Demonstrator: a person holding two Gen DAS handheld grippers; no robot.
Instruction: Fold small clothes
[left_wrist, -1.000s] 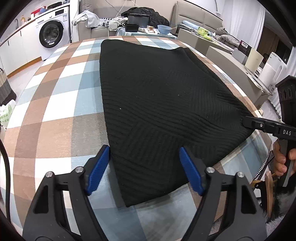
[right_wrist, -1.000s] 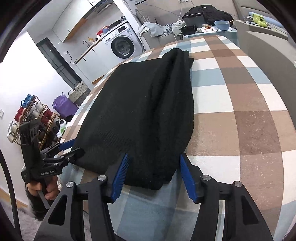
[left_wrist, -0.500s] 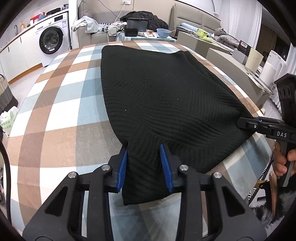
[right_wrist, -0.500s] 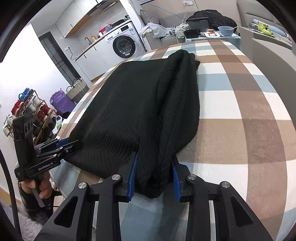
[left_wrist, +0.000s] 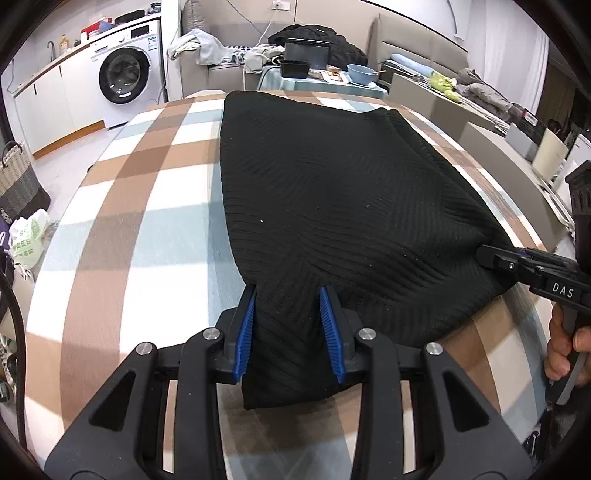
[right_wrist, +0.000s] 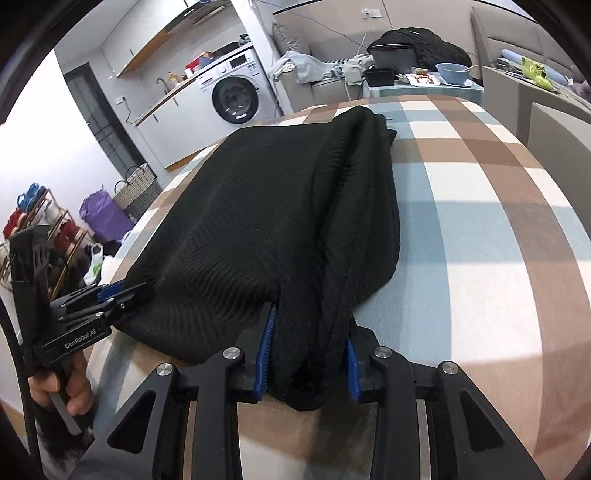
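Observation:
A black ribbed knit garment (left_wrist: 340, 192) lies spread on the checked table (left_wrist: 147, 229); it also shows in the right wrist view (right_wrist: 266, 221). My left gripper (left_wrist: 290, 330) is shut on the garment's near left corner, the cloth bunched between its blue pads. My right gripper (right_wrist: 308, 356) is shut on the near right corner, a thick fold between its pads. Each gripper shows in the other's view: the right one (left_wrist: 495, 254) at the garment's right edge, the left one (right_wrist: 122, 295) at its left edge.
The table's near edge runs just under both grippers. Beyond the far edge stand a washing machine (left_wrist: 123, 79), a sofa with clothes (left_wrist: 207, 48), and a side table with a blue bowl (left_wrist: 360, 72). A woven basket (right_wrist: 136, 184) and shoe rack (right_wrist: 40, 214) stand left.
Both grippers have gone from open to shut on the garment's near corners, and the cloth now bunches between the pads. The corners have lifted slightly off the table.

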